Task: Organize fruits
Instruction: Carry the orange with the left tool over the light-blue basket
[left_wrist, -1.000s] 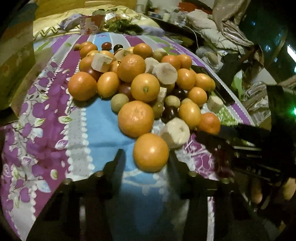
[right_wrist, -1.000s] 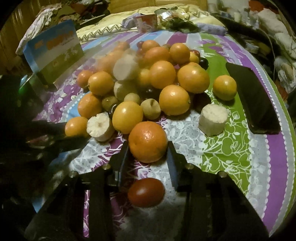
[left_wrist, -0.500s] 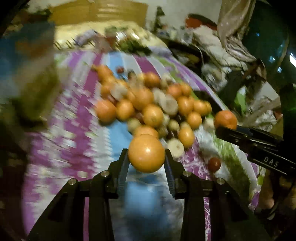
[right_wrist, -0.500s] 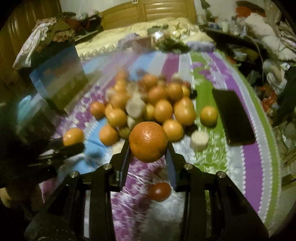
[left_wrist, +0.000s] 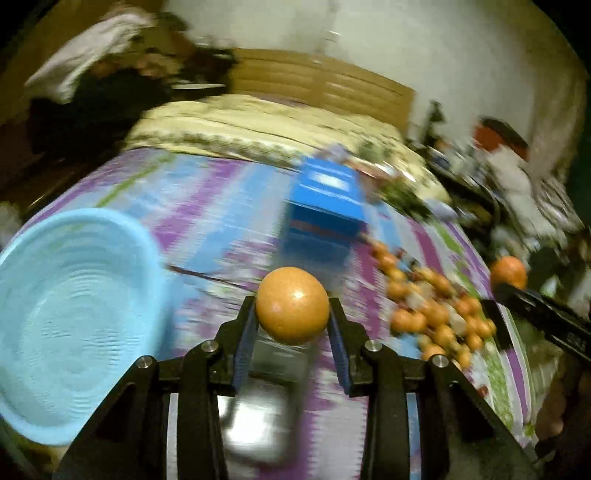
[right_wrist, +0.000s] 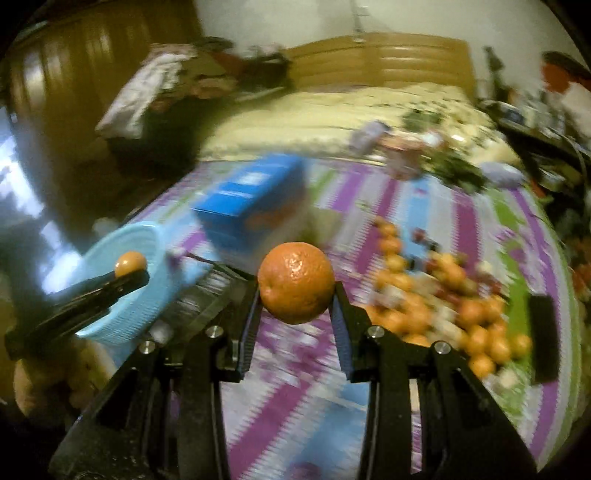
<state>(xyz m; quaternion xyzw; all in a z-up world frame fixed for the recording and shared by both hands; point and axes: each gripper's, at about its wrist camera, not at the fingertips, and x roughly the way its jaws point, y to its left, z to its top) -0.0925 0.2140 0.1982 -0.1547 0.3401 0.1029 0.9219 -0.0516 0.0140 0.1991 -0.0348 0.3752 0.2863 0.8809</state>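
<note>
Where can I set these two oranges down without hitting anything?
Free: the light blue basket looks empty inside, and there is bare striped cloth between the basket, the blue box and the left gripper. Crowded: the fruit pile right of the right gripper, bordered by a dark flat object. Both grippers hold oranges.

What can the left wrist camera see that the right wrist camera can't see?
Only the left wrist view shows the whole inside of the light blue basin, empty. Only the right wrist view shows the bumpy skin of the right tongs' darker orange and the dark flat phone-like slab beside the fruit pile. Both show the pile, the blue box, the striped cloth, and the left tongs gripping a smoother orange.
</note>
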